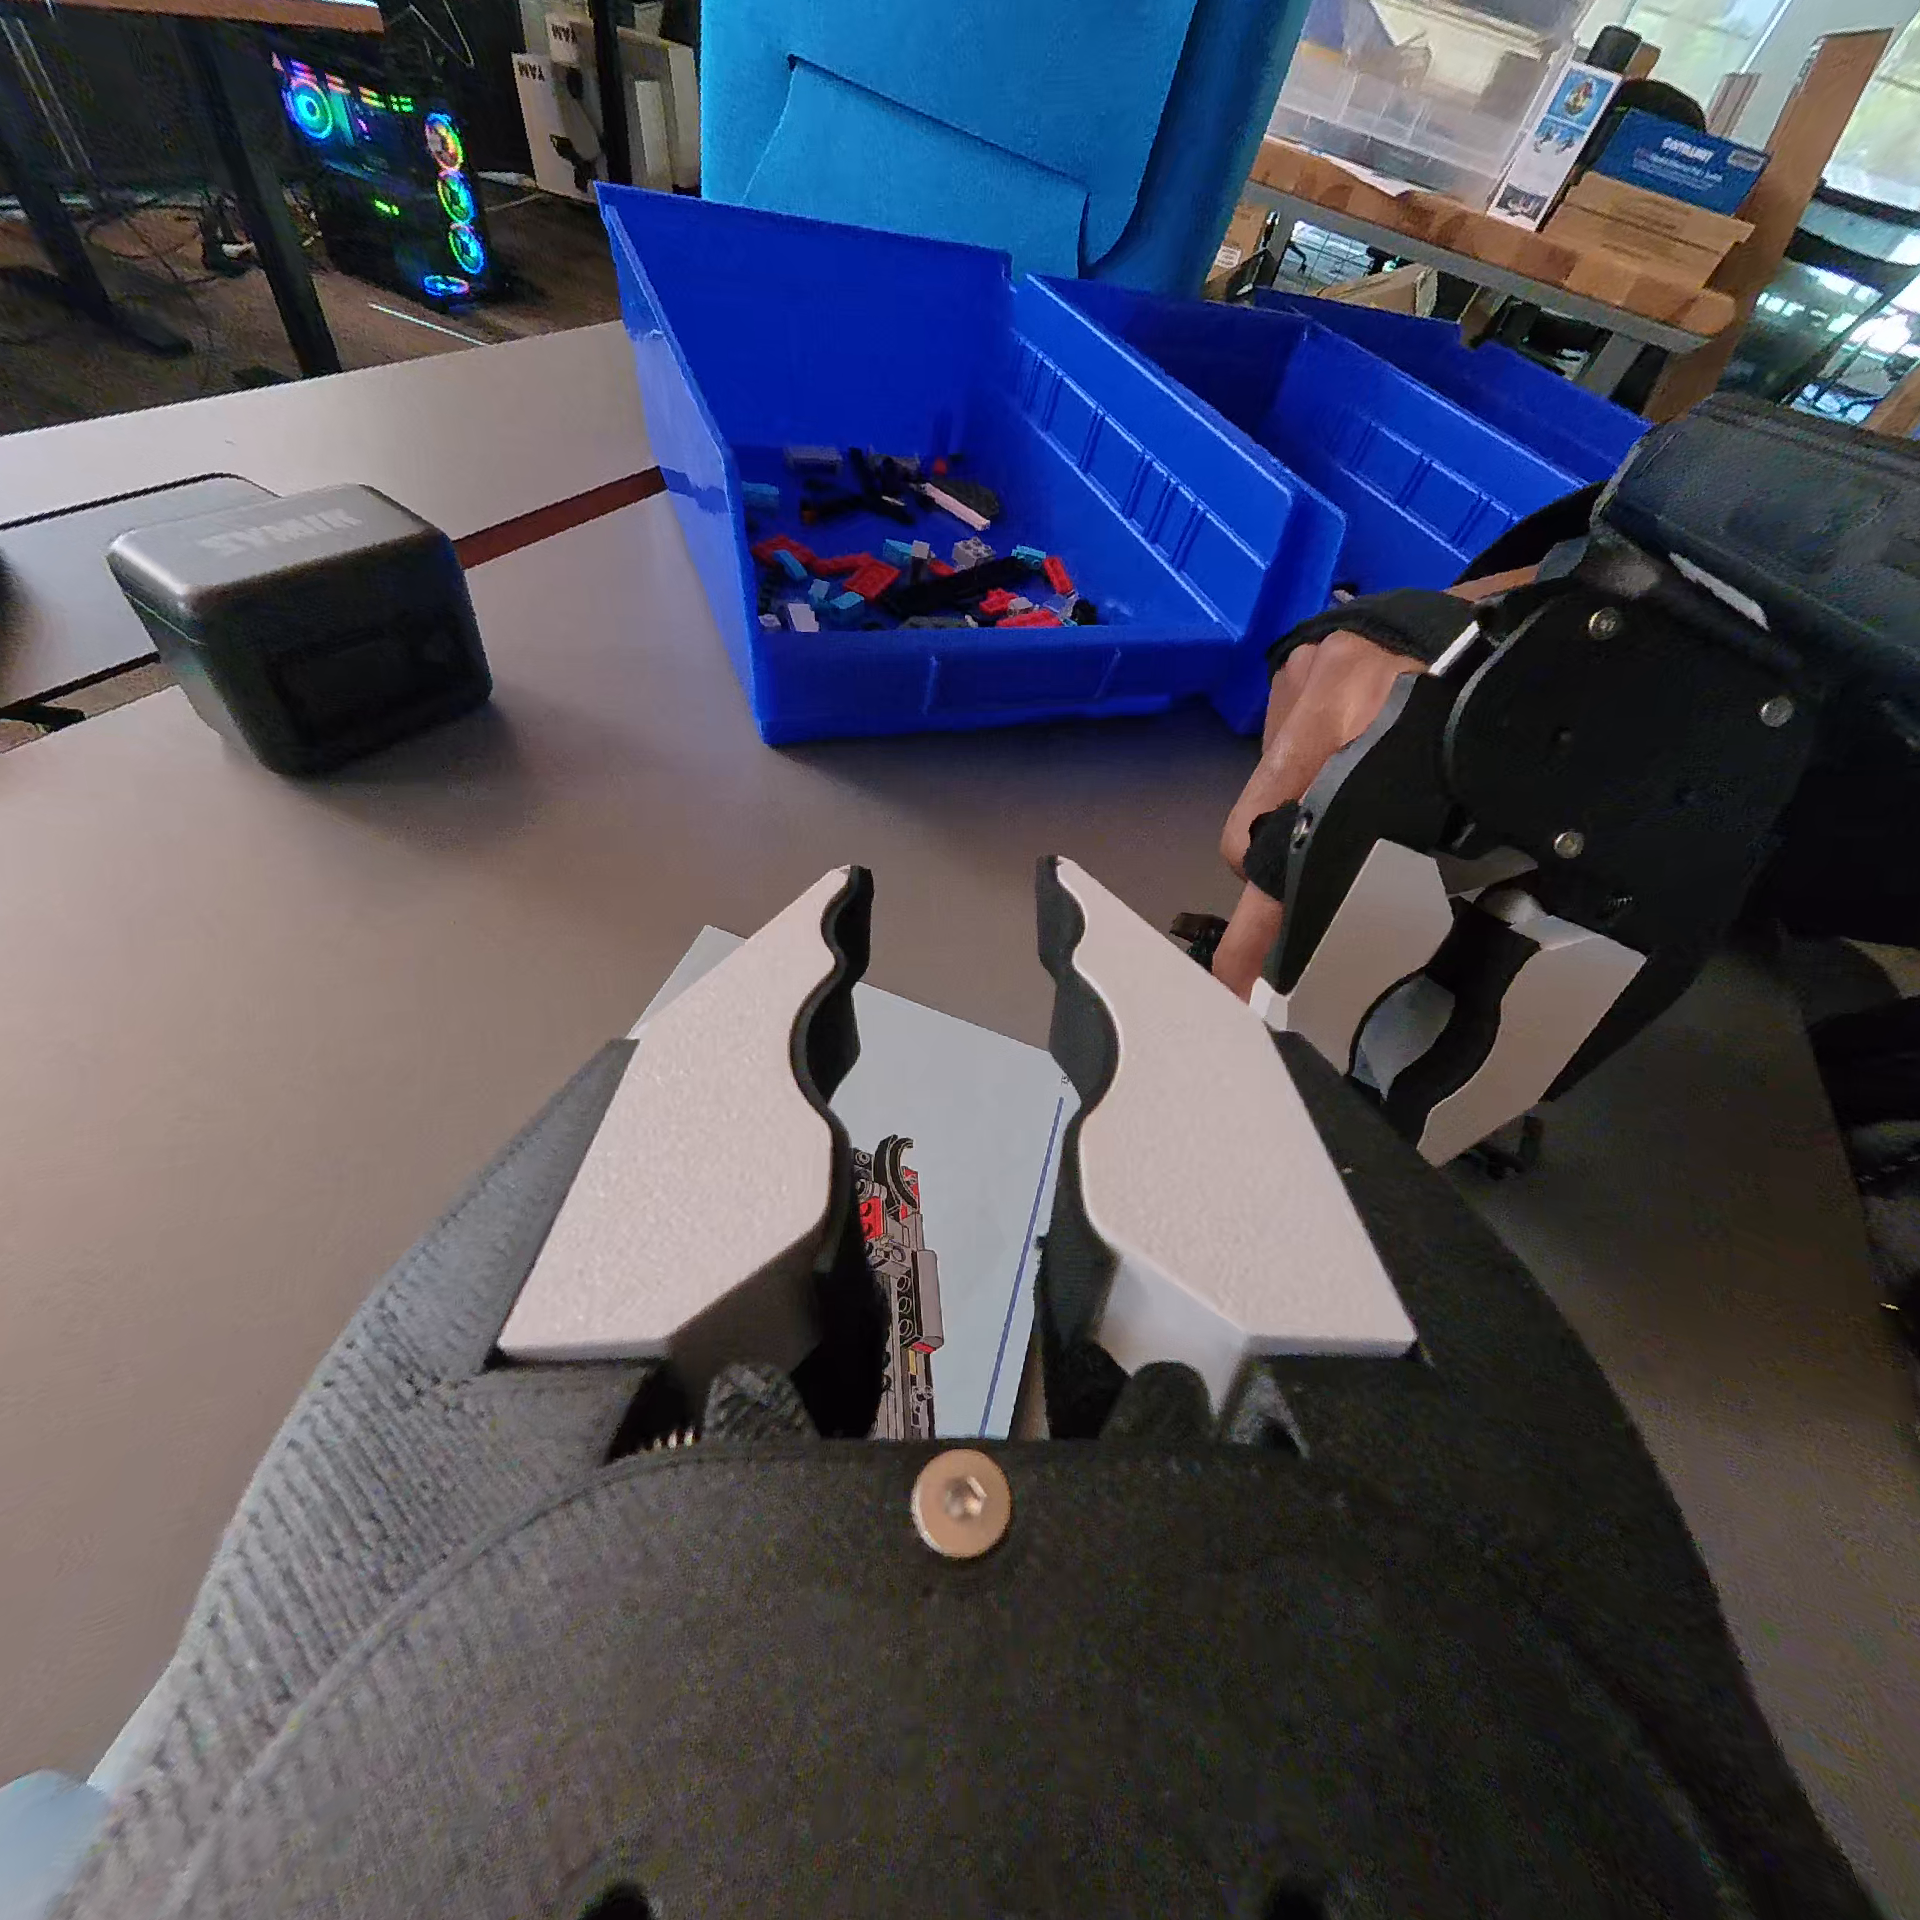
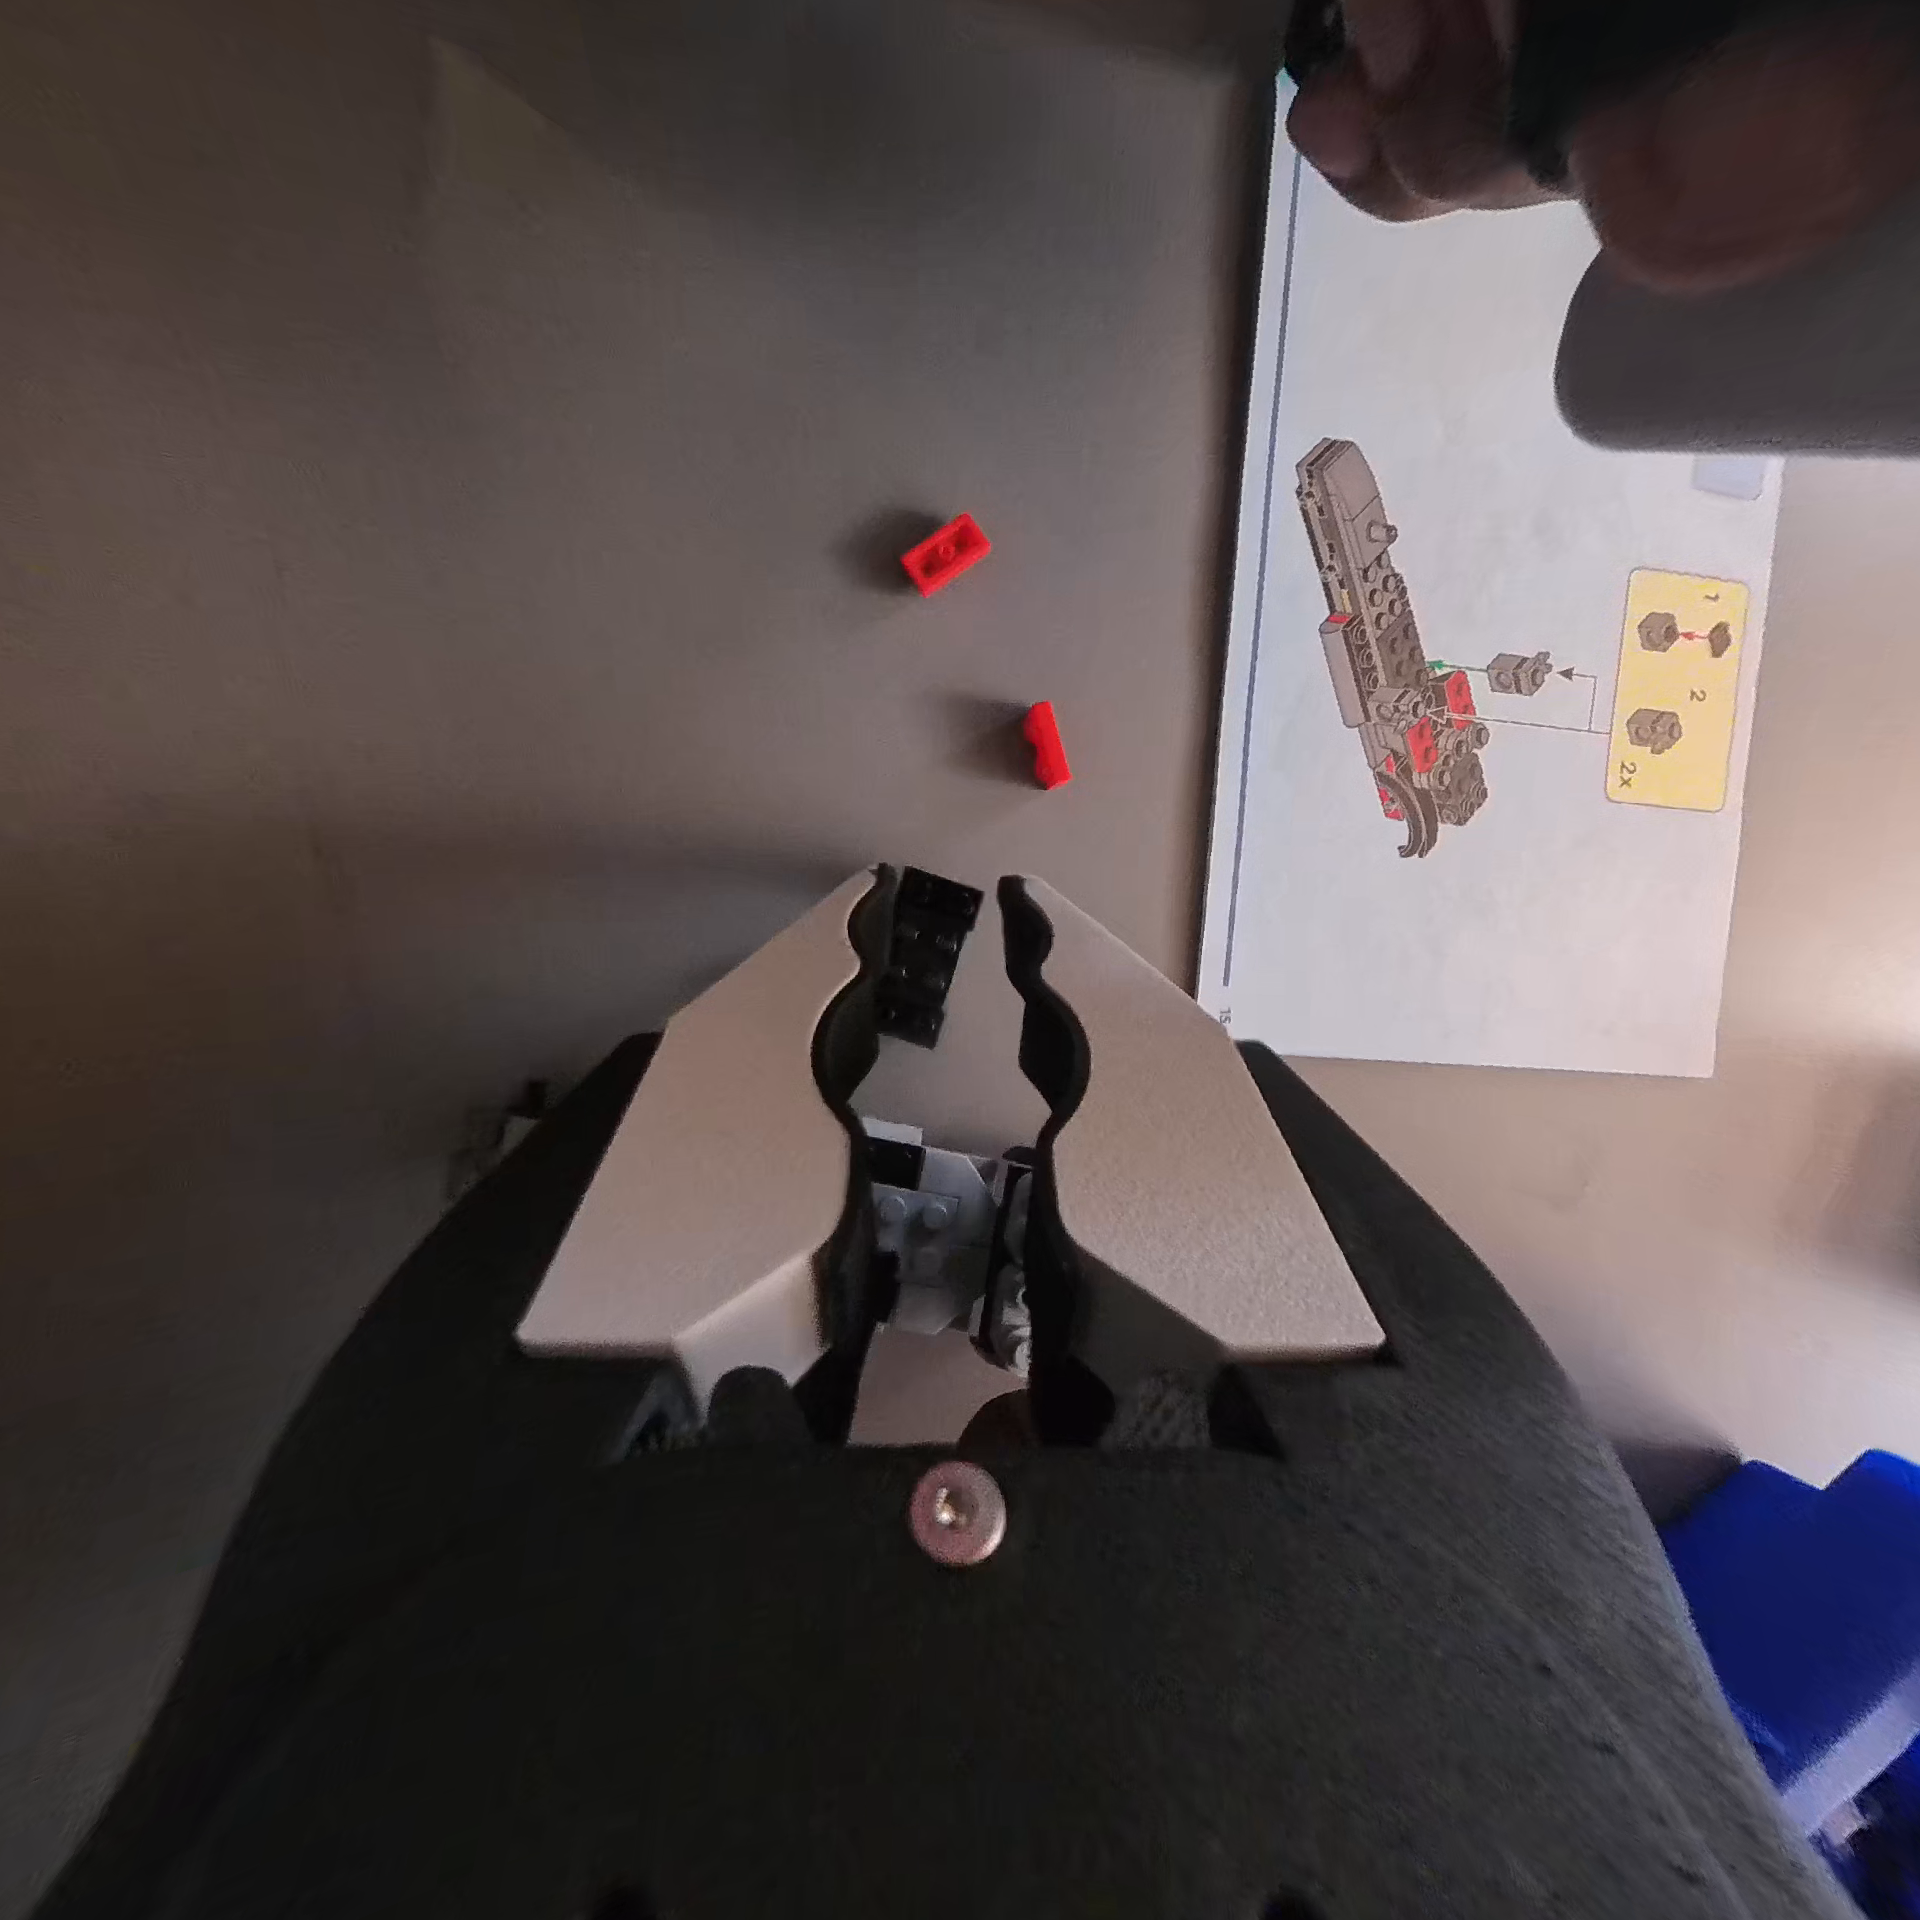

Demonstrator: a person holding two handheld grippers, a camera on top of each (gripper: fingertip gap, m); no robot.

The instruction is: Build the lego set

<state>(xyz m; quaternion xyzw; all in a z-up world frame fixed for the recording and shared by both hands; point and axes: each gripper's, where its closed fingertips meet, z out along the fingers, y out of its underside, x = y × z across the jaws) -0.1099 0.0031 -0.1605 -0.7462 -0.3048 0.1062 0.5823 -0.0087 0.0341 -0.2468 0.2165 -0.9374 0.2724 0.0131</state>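
1. The left gripper (image 1: pixel 954 883), with pale grey finger plates and wavy black pads, hangs over the white printed instruction sheet (image 1: pixel 935 1081) on the grey table (image 1: pixel 312 987). Its jaws stand clearly apart and hold nothing. It seems parked there so the page can be consulted.

2. The right gripper (image 2: pixel 940 883) points down at the table beside the same instruction sheet (image 2: pixel 1455 914). Its jaws are partly open; I cannot tell whether they grip anything.

3. A black studded lego plate (image 2: pixel 930 951) lies between the right gripper's tips, close against the left pad. Whether it rests on the table or is pinched is unclear.

4. Deeper in that gap sits a partly built grey and black lego assembly (image 2: pixel 935 1236); it may be on the table under the gripper.

5. Two small red lego plates (image 2: pixel 943 553) (image 2: pixel 1046 744) lie loose on the table just beyond the tips, one flat and one on edge. They look laid out ready for the pictured step.

6. In the left wrist view, a finger of the hand (image 1: pixel 1288 769) holding the right gripper (image 1: pixel 1351 1029) reaches down toward the table.

7. The open blue plastic bin (image 1: pixel 831 343) holds a loose scatter of small red, blue, grey and black lego pieces (image 1: pixel 914 561) on its floor: the stock yet to be used.

8. More blue bins (image 1: pixel 1382 416) stand beside it; their contents are hidden.

9. A dark grey box-shaped device (image 1: pixel 301 613) sits apart on the left.
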